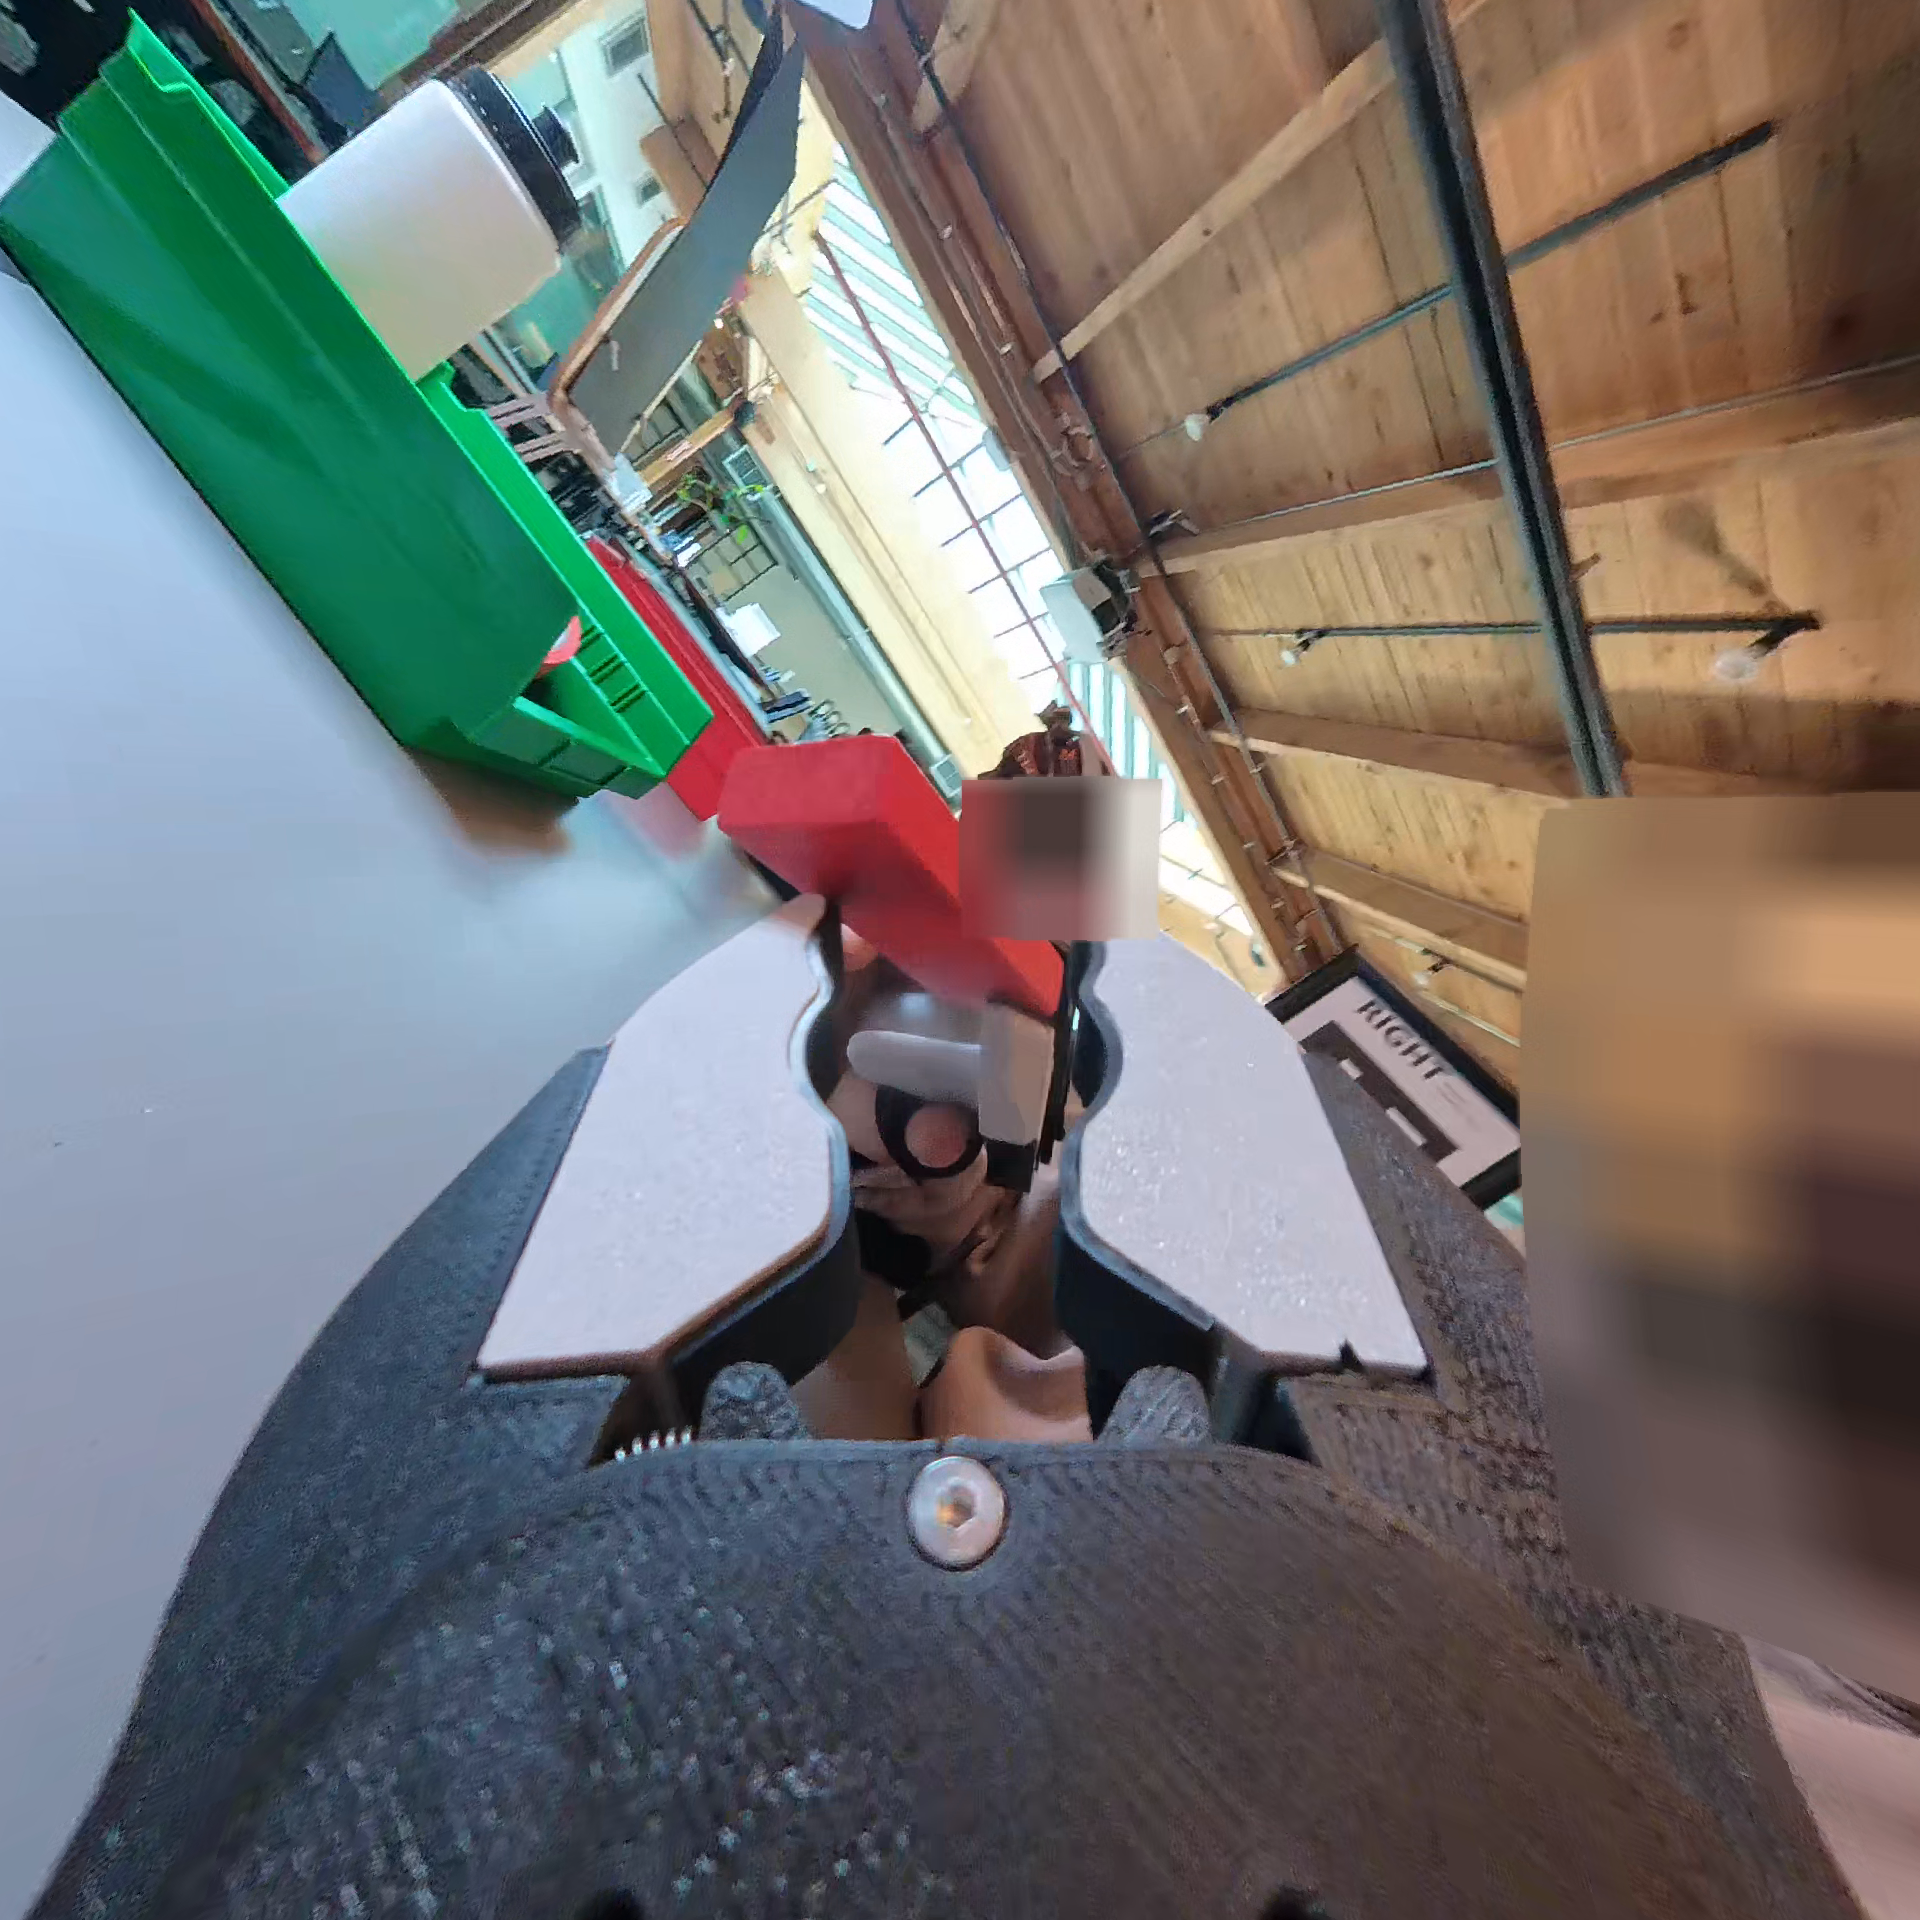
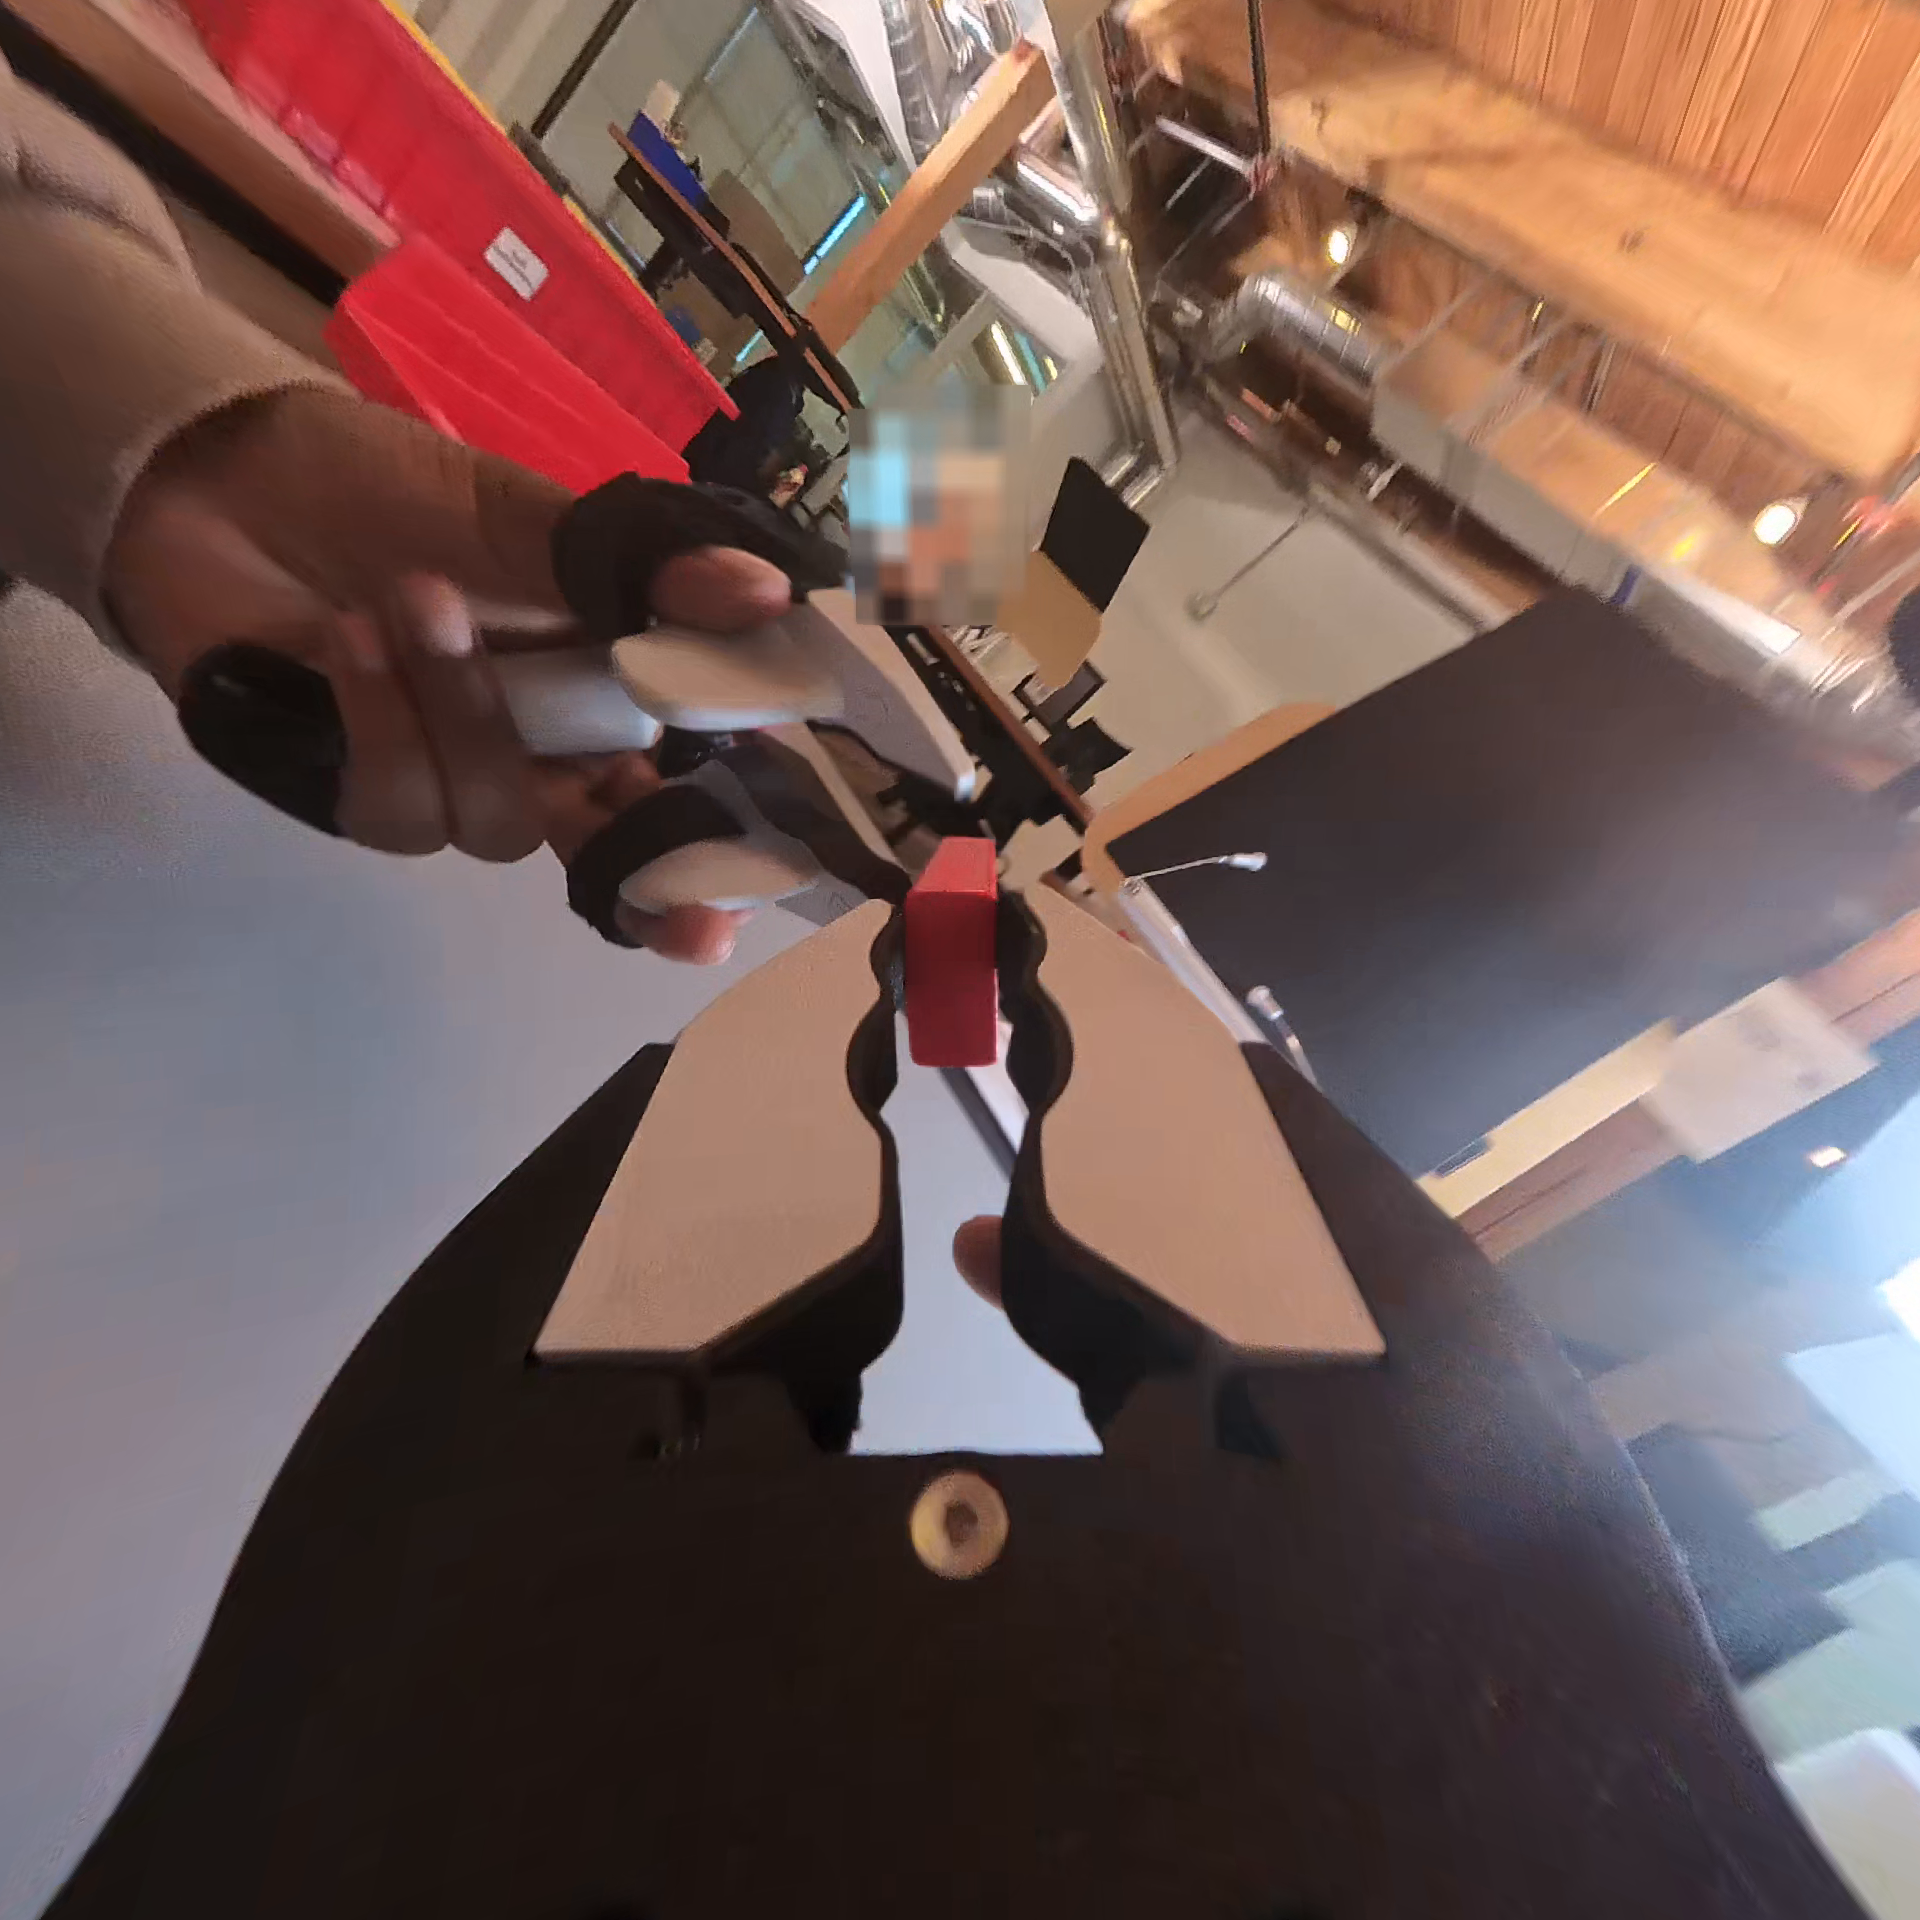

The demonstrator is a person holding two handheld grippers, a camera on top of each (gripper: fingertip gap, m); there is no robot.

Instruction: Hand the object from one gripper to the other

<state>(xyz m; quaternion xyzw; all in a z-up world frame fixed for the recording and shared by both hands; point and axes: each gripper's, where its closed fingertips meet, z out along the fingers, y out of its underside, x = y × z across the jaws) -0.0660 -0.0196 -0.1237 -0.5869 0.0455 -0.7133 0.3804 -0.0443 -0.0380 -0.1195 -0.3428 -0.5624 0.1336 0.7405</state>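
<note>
Gripping the red block [image 2: 951,977] right at their tips, the right tongs [image 2: 951,925] are clamped on both its sides, so it's up off the grey surface [image 1: 156,831]. The left tongs [image 1: 945,935] are spread wide. The block sits across the gap at their tips, slanting away to their left. Bit blurry there, so I honestly can't tell if either tip touches it. A hand [image 2: 343,644] holds the left tool just left of the right tongs. Further off to the left tongs' left there's a green bin [image 1: 312,416] with a white cylinder [image 1: 426,229] poking out.
</note>
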